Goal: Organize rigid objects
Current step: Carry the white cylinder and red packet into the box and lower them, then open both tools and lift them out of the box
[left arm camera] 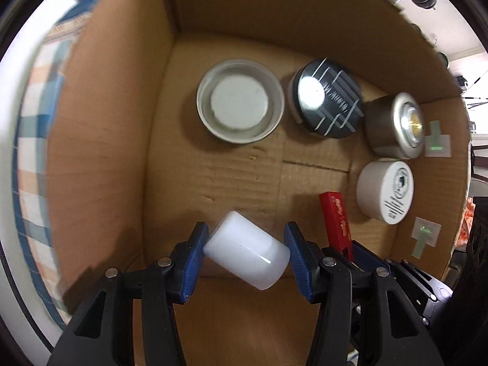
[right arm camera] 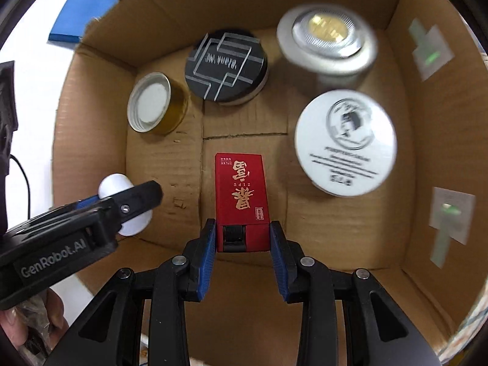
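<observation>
1. Inside the cardboard box (right arm camera: pixel 91 128), the right gripper (right arm camera: pixel 243 238) pinches a red box (right arm camera: pixel 241 192) marked "ZIPU" in gold, its far end on the floor.
2. The left gripper (left arm camera: pixel 245 253), branded "GenRobot.AI", clamps a tilted white cylinder (left arm camera: pixel 247 256).
3. A black lid (right arm camera: pixel 227 64) has mirrored lettering I can't read.

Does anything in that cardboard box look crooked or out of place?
Only the white plastic cylinder: the left gripper holds it tilted, while the four round containers stand upright. The red box in the right gripper lies straight.
</observation>
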`<state>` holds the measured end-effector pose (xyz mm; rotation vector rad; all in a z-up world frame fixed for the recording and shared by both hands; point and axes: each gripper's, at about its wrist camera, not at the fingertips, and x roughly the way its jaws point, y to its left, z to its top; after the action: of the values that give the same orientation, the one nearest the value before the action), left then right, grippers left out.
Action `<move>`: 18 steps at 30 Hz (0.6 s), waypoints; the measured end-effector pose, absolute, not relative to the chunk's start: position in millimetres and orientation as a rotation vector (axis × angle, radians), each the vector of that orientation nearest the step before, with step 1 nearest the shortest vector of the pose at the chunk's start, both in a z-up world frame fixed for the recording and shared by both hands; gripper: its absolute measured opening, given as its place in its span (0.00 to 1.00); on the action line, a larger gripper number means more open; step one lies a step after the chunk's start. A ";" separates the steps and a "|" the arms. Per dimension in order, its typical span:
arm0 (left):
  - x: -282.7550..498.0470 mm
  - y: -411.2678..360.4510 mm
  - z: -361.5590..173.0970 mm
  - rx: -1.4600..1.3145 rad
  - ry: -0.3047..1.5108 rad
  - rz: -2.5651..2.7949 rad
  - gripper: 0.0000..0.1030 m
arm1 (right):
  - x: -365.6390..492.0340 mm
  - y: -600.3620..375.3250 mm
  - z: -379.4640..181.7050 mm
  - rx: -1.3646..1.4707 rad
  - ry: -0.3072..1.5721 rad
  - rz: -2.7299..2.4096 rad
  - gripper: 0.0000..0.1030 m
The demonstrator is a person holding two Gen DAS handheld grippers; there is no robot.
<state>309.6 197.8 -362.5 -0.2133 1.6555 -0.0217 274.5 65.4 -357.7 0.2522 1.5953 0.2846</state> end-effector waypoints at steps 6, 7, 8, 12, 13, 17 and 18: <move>309.7 199.3 -378.5 -0.222 1.707 -0.014 0.48 | 280.8 74.4 -371.8 0.240 1.618 0.275 0.35; 308.9 199.9 -379.8 -0.225 1.715 -0.014 0.48 | 280.5 76.5 -372.7 0.232 1.627 0.280 0.36; 308.2 199.8 -380.1 -0.226 1.720 -0.013 0.48 | 279.8 76.8 -373.1 0.225 1.638 0.285 0.36; 302.9 200.4 -375.4 -0.221 1.724 -0.007 0.52 | 280.9 84.3 -377.7 0.195 1.655 0.284 0.36; 301.7 200.4 -372.6 -0.219 1.718 -0.004 0.57 | 280.8 84.3 -377.0 0.193 1.654 0.287 0.38; 298.4 198.2 -359.2 -0.223 1.695 -0.007 0.79 | 277.3 79.0 -366.3 0.177 1.635 0.269 0.51; 296.8 197.9 -356.1 -0.225 1.691 -0.009 0.81 | 275.7 77.4 -362.9 0.170 1.628 0.260 0.55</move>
<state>296.8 197.9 -356.1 -0.2251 1.6906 -0.0095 275.7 77.4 -362.9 0.1702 1.6282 0.2595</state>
